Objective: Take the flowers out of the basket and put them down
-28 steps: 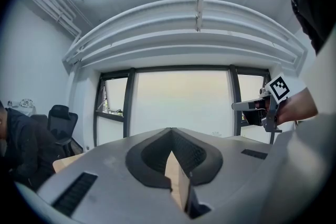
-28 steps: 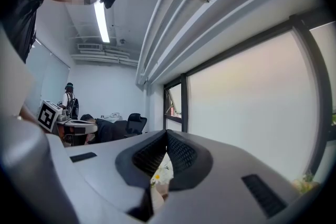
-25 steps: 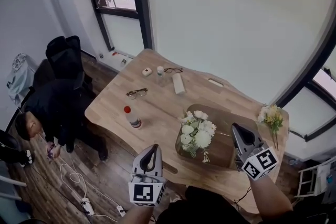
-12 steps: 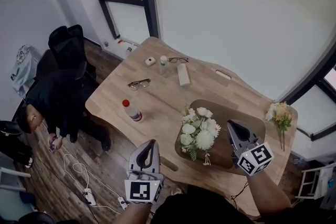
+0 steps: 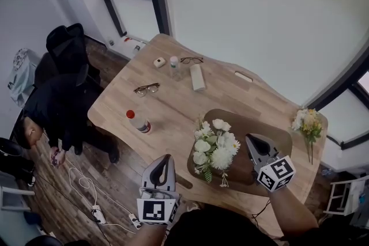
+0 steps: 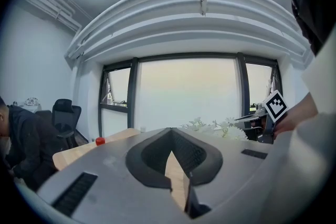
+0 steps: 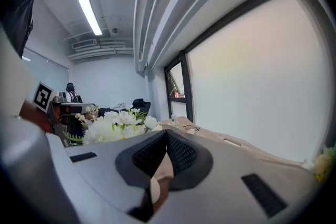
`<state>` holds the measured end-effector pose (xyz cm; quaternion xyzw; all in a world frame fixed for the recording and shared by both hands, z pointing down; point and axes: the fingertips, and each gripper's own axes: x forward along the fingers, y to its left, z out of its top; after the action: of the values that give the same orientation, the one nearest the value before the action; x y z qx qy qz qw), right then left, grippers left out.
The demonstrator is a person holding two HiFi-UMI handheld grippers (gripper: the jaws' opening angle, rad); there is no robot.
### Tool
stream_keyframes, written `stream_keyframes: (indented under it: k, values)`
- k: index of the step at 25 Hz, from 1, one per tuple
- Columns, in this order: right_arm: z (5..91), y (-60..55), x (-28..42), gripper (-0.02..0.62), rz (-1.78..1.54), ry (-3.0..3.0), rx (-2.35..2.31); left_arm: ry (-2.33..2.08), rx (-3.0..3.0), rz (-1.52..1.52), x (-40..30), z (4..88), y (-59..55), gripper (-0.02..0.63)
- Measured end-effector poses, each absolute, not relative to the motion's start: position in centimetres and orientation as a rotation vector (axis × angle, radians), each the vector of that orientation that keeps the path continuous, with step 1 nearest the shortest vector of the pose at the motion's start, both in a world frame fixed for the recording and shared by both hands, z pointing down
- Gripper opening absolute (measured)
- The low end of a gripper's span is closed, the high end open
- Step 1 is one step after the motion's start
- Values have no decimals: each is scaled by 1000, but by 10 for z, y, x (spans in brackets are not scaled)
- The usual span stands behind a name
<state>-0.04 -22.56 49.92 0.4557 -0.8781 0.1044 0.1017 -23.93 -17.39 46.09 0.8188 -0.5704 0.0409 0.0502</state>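
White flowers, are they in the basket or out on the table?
In the basket. The white flowers lie inside the left end of the brown basket, not on the bare tabletop.

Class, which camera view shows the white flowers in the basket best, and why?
The head view: the white flowers show whole from above, lying in the basket. The left gripper view catches only their tops; the right gripper view shows them side-on, stems hidden.

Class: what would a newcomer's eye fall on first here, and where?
The bunch of white flowers in the dark brown oval basket at the light wooden table's near edge. The grey left gripper and right gripper flank it; a yellow-and-white bunch lies at the table's right end.
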Motion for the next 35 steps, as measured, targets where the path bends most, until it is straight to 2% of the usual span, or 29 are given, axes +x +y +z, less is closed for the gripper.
stream_keyframes:
  k: [14, 24, 25, 27, 28, 35]
  values:
    - [571, -237, -10, 23, 389, -2476, 1147, -1756, 2455, 128, -248, 470, -194, 2]
    - [629, -206, -48, 29, 437, -2421, 779, -1793, 2412, 140, -260, 474, -195, 2]
    - [629, -203, -54, 61, 419, -2442, 741, -1798, 2407, 141, -262, 474, -195, 2]
    - [626, -197, -68, 236, 394, -2489, 662, -1811, 2397, 144, -267, 474, -194, 2]
    - [624, -195, -74, 267, 379, -2511, 628, -1817, 2391, 146, -270, 474, -193, 2]
    - [611, -208, -108, 285, 238, -2610, 600, -1863, 2368, 151, -283, 469, -189, 2]
